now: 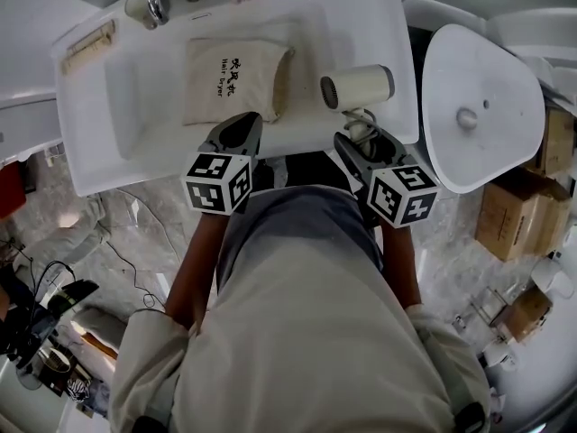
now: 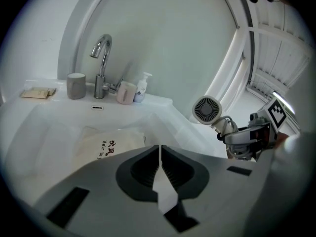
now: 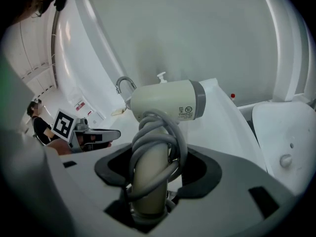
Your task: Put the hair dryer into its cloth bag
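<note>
The cloth bag [image 1: 233, 79], upper middle of the head view, carries dark print: Chinese characters with "Hair Dryer" beside them, lying sideways in the frame. In the left gripper view only "Hair Dr" of it shows. The hair dryer [image 3: 170, 101] bears a small label [image 3: 186, 111] with symbols, too small to read.

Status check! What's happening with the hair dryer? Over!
Left gripper shut, empty. Right gripper shut on hair dryer handle, cord wrapped. Cloth bag flat in sink, nothing blocking it.
</note>
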Motion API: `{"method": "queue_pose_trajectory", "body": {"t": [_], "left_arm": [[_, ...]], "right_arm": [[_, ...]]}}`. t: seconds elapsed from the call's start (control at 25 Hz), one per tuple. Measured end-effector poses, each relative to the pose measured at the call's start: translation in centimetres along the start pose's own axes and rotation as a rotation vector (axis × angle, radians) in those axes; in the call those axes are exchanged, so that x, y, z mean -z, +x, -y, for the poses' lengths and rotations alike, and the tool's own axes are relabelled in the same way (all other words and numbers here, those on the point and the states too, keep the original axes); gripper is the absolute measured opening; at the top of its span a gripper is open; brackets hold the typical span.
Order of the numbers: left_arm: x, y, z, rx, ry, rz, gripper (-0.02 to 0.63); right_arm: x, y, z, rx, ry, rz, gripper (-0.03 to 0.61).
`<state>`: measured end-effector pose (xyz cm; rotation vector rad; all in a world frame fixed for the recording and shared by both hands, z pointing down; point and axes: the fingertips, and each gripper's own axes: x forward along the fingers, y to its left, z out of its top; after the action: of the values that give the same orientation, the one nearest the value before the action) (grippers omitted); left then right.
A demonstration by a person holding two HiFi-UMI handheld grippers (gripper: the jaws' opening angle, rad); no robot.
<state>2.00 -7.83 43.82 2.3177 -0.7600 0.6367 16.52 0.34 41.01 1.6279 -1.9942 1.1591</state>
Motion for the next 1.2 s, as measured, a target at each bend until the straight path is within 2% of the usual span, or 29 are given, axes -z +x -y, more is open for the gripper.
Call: {"method": "queue_pose_trajectory", "body": {"t": [0.32,0.56,0.72,0.88,1.2], "left_arm": [[1.0,3.6,-0.9,-0.083,0.030,-0.064,0.009],[1.8,5.7,-1.7,-0.148,0.016,-0.109,0.012],[2.5,6.9,-2.1,-0.182,-0.003,-0.139,0.038],[3.2,8.1,-2.8,-0.256,0.008,-0.172,0.084],[5.0,10.6,-3.4,-0.337,-0.018,-0.237,0.115]], "right_arm": [[-0.8,1.3,2.3,-0.044,-0.024,-0.054,0.258],[-1.6,1.9,4.0,-0.081,-0.038,-0.087,0.258],[-2.0,2.7,5.1,-0.108,-0.055,-0.116,0.259],[-2.1,3.4,6.0,-0.142,-0.067,-0.149,0.258],[-1.8,4.5,7.6,-0.202,-0.101,-0.207,0.259]]}}
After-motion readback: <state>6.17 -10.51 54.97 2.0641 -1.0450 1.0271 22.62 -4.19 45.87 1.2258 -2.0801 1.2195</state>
